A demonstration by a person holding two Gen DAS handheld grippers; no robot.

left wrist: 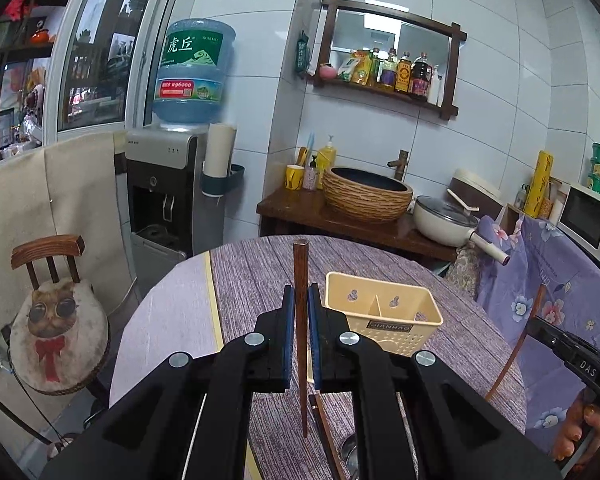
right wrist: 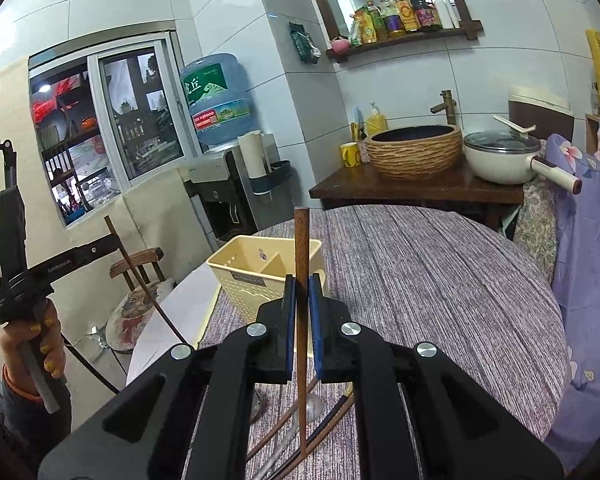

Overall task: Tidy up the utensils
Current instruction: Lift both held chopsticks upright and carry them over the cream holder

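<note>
Fingers of your left gripper clamp one upright wooden chopstick; your right gripper clamps another chopstick, both above the tabletop near the cream utensil basket.

— What do the two dark brown wooden chopsticks look like?
— One brown chopstick stands nearly upright above the table; the other too.
— And the holder?
— The cream plastic utensil basket stands upright on the purple cloth, with a divider inside. More chopsticks lie flat near it.
</note>
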